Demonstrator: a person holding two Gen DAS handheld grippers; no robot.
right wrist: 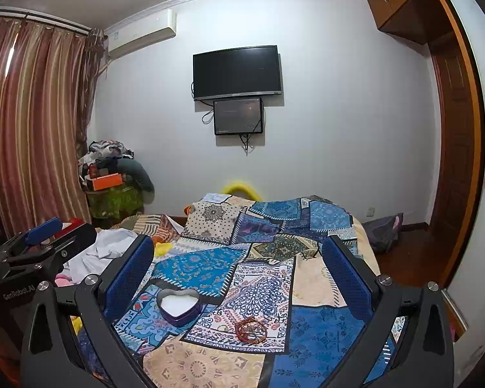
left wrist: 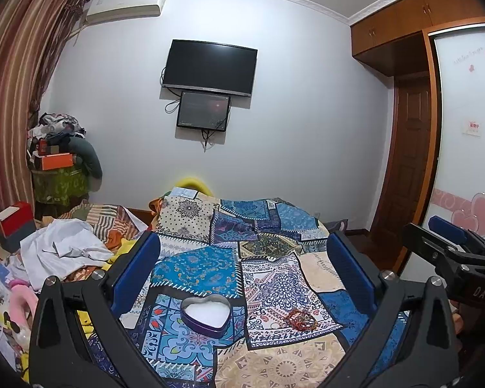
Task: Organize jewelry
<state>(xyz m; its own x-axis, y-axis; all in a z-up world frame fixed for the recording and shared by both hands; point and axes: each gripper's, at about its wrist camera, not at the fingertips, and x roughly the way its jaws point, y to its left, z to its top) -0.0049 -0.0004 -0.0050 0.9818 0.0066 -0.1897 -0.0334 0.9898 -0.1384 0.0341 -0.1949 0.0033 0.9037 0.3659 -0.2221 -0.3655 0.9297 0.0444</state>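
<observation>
On my far left the bed (left wrist: pixel 274 355) is heaped with crumpled white clothing (left wrist: pixel 64 249) and a pink plush toy (left wrist: pixel 21 304), none of it mine to sort. My left gripper (left wrist: pixel 242 274) hangs above the patchwork quilt (left wrist: pixel 268 226) with its blue-padded fingers (left wrist: pixel 135 265) spread wide and nothing between them.

Just past them sits the heart-shaped tin (left wrist: pixel 206 315), purple-walled, lid off, lined with plain white padding. As far as I can see it holds nothing at all, so I judge the job has barely begun.

To the right of the tin, near it but apart, lies the jewelry (left wrist: pixel 301 319): a small tangle of reddish-brown beaded bracelets, with what looks like a paler metal piece mixed in. It is too small for me to count the strands. It rests flat on a white-and-blue patch of the quilt, loose and coiled on itself, so I expect it to sag and trail when lifted.

My right gripper (right wrist: pixel 239 278) is likewise released, fingers (right wrist: pixel 346 278) wide apart and empty, with the tin (right wrist: pixel 178 305) below left of centre and the bracelets (right wrist: pixel 250 330) almost straight ahead. Everything is left to do: pick up the tangle and lay it in the tin.
</observation>
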